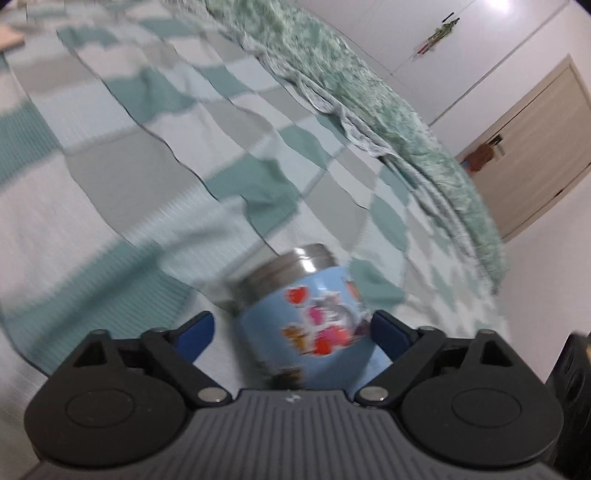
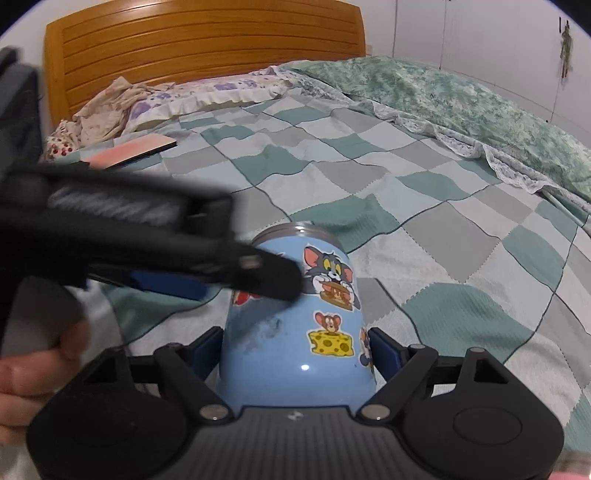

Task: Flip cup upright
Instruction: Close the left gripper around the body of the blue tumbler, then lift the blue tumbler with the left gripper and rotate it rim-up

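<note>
Right gripper (image 2: 295,347) clamps the blue cartoon-stickered cup (image 2: 295,317) by its lower body, both pads touching. Left gripper (image 1: 291,332) straddles the cup with jaws spread, a gap at its left pad. Cup's steel rim faces away, over the checked bedspread (image 2: 424,192).

Wooden slatted headboard (image 2: 203,48) at the far end of a bed (image 2: 461,236) spread with a teal-and-grey checked cover. Rumpled green floral quilt (image 2: 461,99) along one side, flowered pillow (image 2: 192,96) near the headboard. White walls (image 1: 388,33) behind, beige door (image 1: 535,147), ceiling glare.
</note>
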### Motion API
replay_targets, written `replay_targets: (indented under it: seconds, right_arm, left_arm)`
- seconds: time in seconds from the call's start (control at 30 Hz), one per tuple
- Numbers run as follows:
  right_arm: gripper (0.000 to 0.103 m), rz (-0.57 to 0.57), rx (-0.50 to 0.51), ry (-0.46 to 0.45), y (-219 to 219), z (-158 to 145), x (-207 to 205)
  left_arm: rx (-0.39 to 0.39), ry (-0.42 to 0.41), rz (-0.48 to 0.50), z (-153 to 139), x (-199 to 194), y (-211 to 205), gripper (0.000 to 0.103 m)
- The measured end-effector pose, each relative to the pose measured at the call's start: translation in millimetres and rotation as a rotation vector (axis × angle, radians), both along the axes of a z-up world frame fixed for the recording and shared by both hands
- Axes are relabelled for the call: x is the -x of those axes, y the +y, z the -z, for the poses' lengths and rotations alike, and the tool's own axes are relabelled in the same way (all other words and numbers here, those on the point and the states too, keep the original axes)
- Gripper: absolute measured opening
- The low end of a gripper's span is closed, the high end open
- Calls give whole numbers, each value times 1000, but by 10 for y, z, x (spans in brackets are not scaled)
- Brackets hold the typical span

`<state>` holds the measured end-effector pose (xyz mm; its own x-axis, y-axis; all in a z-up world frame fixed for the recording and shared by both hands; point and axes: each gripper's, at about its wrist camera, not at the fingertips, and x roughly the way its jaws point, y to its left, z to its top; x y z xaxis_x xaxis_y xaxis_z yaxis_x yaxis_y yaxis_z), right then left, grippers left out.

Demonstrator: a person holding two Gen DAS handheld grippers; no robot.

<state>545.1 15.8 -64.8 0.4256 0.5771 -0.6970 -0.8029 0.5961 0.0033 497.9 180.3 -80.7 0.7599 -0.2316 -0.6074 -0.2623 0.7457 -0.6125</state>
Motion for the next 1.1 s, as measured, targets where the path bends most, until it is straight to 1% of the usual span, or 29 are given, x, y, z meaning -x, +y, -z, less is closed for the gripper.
replay_targets:
  seconds: [0.03,0.1,0.23,0.3,0.4,0.5,0.6,0.7,0.77,0.9,1.0,1.07,1.1]
  right_arm:
    - [83,-3,5,-2,-25,-2,41]
    - [83,17,21,-11,-71,-8,86]
    - [83,27,7,1,-260,-53,231]
    - [83,30,-5,-1,-406,-94,378]
    - [83,17,-2,-1,-630,-168,629]
    - [83,-11,26,-16,-899,-223,925]
    - [83,-28,64,-13,-1201,-217,1220]
    - [83,-19,101,-2,-1445,-118,1474]
    - [83,1,93,-2,-1601,-69,1602]
    - [83,59,64,22,-1764,-76,1684]
    - [83,105,33,75,-1836,-99,1642]
    - [88,133,-23,108,-1955,-146,1656]
    - [94,141,-57,128,-2024,-161,1662]
  left_arm:
    - [24,0,-4,25,3,-31,85]
    - [45,-7,-8,40,26,-100,84]
    - [40,-9,4,-35,205,-280,82]
    - [44,-13,7,-97,345,-402,81]
    - [73,-8,9,-172,637,-618,80]
    - [125,-1,25,-182,905,-870,78]
    - [143,14,52,-127,1140,-1138,78]
    - [102,22,113,-41,1343,-1455,78]
    - [93,3,123,-10,1433,-1578,78]
    - [91,20,160,-2,1404,-1664,80]
    - [48,33,188,-53,1341,-1672,83]
    - [28,50,177,-99,1366,-1646,84]
    - [28,39,182,-122,1414,-1629,88]
